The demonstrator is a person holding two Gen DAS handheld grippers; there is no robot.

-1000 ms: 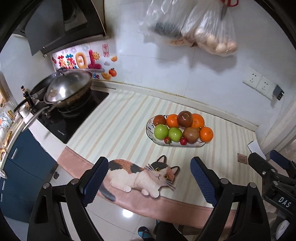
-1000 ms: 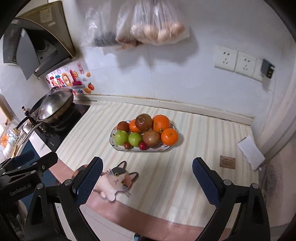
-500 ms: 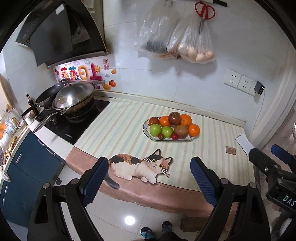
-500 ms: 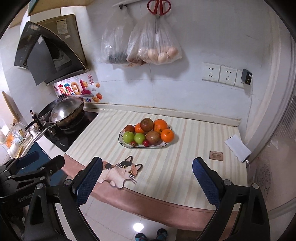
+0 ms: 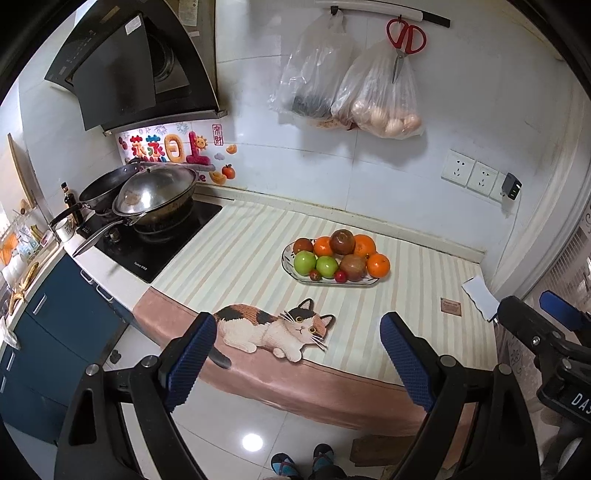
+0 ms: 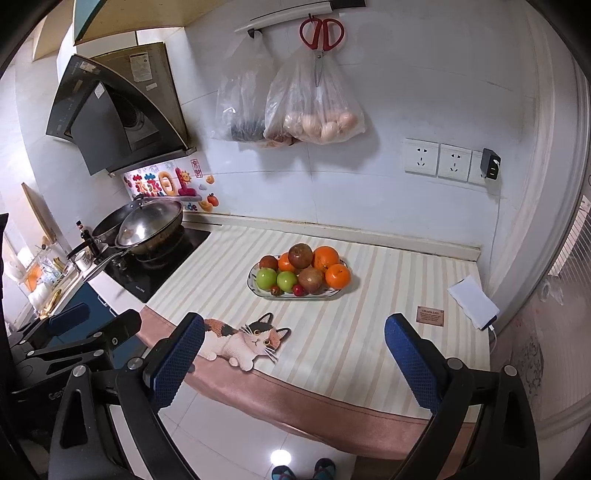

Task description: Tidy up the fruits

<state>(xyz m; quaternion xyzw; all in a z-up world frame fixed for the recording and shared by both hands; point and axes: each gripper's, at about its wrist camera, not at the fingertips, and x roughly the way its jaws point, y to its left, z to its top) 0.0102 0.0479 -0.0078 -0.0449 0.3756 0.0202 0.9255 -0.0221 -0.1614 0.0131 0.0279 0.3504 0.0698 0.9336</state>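
left claw [image 5: 297, 350] agape, right claw [image 6: 293, 349] agape

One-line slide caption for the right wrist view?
Open right gripper faces a fruit plate on the striped counter mat, holding nothing.

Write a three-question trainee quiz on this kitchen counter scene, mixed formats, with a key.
1. True or false: the left gripper and the right gripper are both open and hold nothing.
2. Multiple choice: where do the two green apples sit on the fruit plate? A) on the camera-facing edge, toward the stove end B) on top of the pile C) off the plate, on the striped mat
3. Fill in: the red-handled ______ hang on the wall rail above the plastic bags.

Key: 1 true; 2 A; 3 scissors
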